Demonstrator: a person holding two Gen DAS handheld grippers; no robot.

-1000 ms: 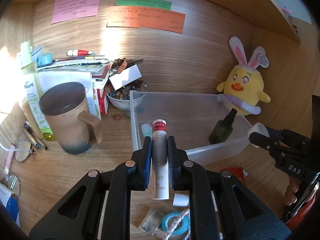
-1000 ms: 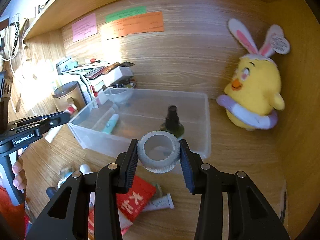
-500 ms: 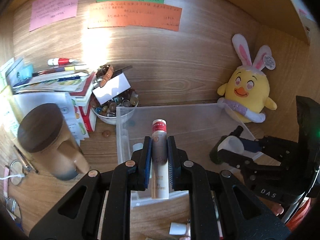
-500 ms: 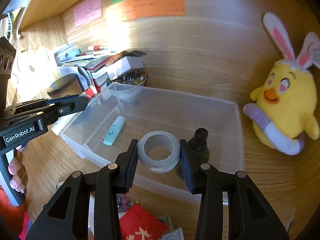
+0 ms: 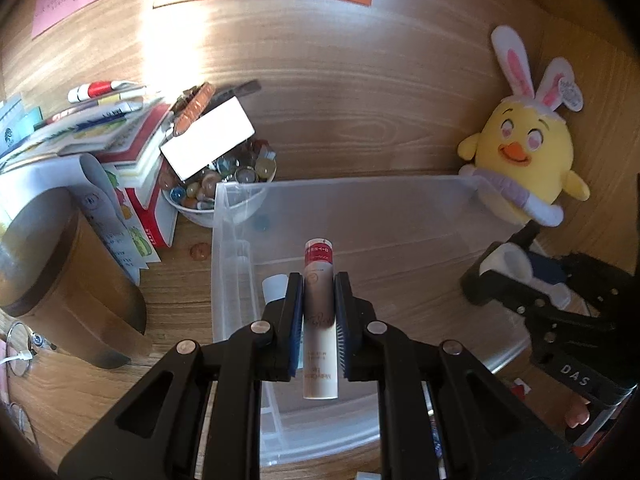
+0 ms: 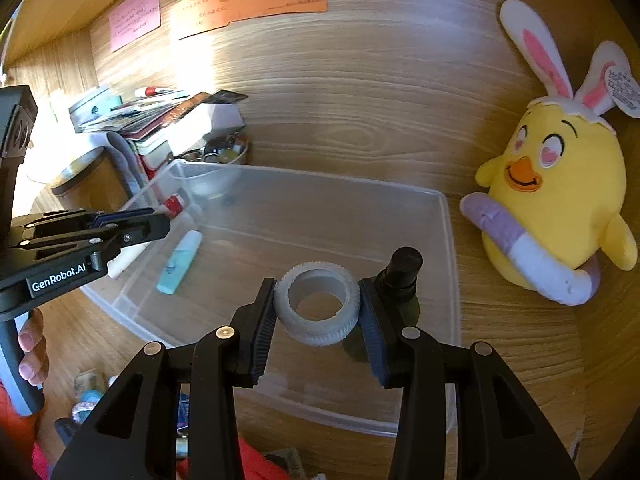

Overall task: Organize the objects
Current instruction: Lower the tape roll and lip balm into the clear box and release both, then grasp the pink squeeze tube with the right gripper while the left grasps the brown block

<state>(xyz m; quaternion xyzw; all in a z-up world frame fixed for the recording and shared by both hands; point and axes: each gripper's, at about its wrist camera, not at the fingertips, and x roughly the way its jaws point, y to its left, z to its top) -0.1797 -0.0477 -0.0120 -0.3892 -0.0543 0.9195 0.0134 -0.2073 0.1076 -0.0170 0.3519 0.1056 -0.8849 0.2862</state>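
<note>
Over the clear bin (image 6: 448, 240), my left gripper (image 5: 319, 312) is clamped tight on a cosmetic tube (image 5: 319, 320); my right gripper (image 6: 318, 312) pinches a ribbed white ring (image 6: 317, 308). Risk as I judge it: releasing the ring here could topple the dark spray bottle (image 6: 400, 280) just beside it.

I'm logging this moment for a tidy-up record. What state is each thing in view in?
Left gripper: jaws shut on the red-capped tube, above the bin.
Right gripper: jaws shut on the white ribbed ring, above the bin.
Clear plastic bin: open, no lid.
Mint tube: lying flat inside the bin.
Dark green bottle: upright in the bin, capped.
Brown mug: lid on.
Chick plush: leaning against the wall.
</note>
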